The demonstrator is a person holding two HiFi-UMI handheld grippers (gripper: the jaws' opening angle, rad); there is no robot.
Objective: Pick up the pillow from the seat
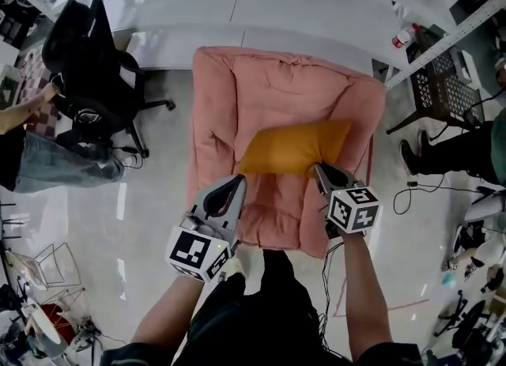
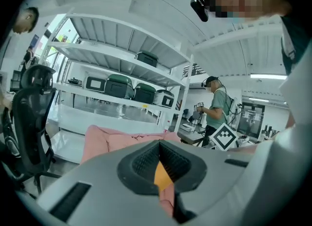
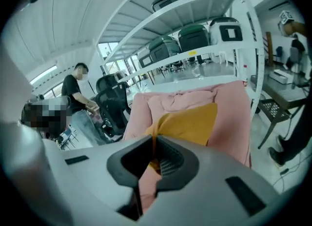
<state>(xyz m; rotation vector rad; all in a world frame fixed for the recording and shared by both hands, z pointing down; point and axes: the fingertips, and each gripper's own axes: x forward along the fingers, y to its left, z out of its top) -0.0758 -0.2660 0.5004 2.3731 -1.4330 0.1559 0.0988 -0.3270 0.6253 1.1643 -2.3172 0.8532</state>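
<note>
An orange pillow (image 1: pixel 292 147) lies on the pink padded seat (image 1: pixel 269 80) in the head view. My left gripper (image 1: pixel 237 179) is at the pillow's near left corner, and my right gripper (image 1: pixel 318 168) is at its near right corner. In the left gripper view an orange corner of the pillow (image 2: pixel 162 176) is pinched between the closed jaws of the left gripper (image 2: pixel 160 146). The right gripper view shows the right gripper (image 3: pixel 153 139) shut on the edge of the pillow (image 3: pixel 192 122), with the pink seat (image 3: pixel 229 117) behind it.
A black office chair (image 1: pixel 95 56) stands left of the seat, with a person (image 1: pixel 47 159) beside it. A black crate-like stand (image 1: pixel 443 88) and another person's legs (image 1: pixel 466 151) are at the right. White shelving (image 1: pixel 237 1) runs behind the seat. Cables (image 1: pixel 419 190) lie on the floor.
</note>
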